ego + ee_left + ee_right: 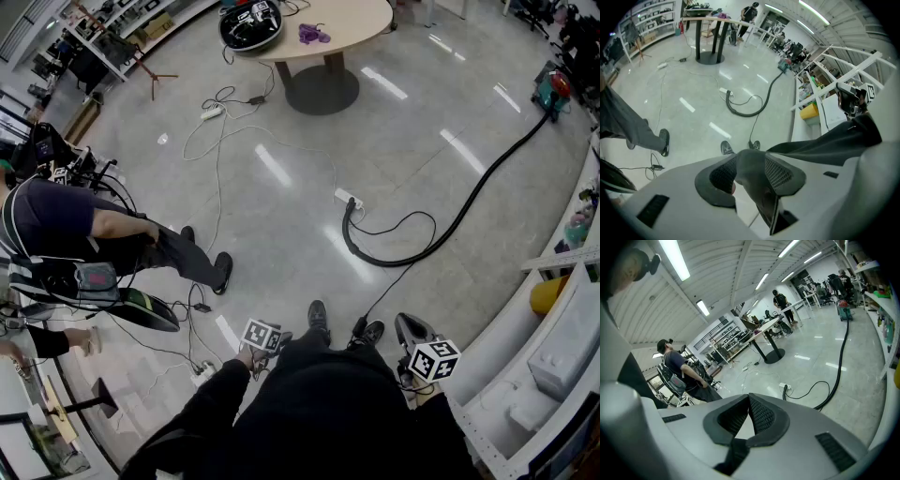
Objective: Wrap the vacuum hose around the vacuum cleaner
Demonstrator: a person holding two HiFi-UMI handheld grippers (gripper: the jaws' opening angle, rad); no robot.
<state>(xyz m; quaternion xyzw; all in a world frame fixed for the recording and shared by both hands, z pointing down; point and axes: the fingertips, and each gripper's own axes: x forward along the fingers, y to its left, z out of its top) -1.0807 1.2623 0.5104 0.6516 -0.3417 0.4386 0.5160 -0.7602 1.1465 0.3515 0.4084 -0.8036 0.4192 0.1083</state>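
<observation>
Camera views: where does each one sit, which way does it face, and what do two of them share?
Head view: on the person's head, looking steeply down at the floor; black-clothed legs, shoes and both marker cubes show.
Left gripper view: rides the left tool, aimed down across the floor; dark clothing shows between its parted jaws.
Right gripper view: rides the right tool, aimed more level across the room; jaws together.
Shared: all three show the vacuum hose and round table.

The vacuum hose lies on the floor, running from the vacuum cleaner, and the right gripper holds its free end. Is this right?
No: the right gripper view shows the right gripper shut and empty. The vacuum hose lies on the floor, running from the vacuum cleaner.
</observation>
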